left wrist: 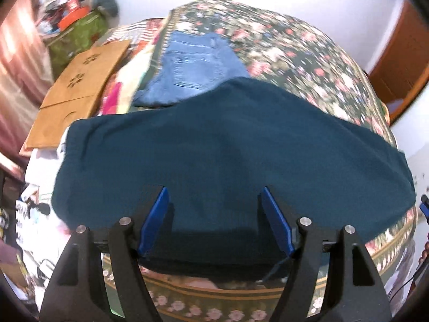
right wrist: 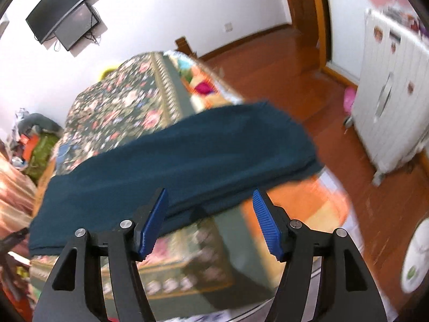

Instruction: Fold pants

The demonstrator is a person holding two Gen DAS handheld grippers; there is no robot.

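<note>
Dark teal pants (left wrist: 214,145) lie folded in a wide flat band across the near part of a floral bedspread (left wrist: 308,53). My left gripper (left wrist: 214,201) hovers over their near edge with its blue pads (left wrist: 156,220) spread apart and nothing pinched between them. In the right wrist view the same teal pants (right wrist: 187,155) stretch across the bed's corner. The right gripper (right wrist: 210,204) stands open above their near edge, pads (right wrist: 265,220) free of the cloth.
Folded blue jeans (left wrist: 193,67) lie farther back on the bed, beside flat cardboard (left wrist: 80,80) and a cluttered pile (left wrist: 72,18) at the far left. Right of the bed is wooden floor (right wrist: 321,86), a white radiator (right wrist: 388,102) and a doorway.
</note>
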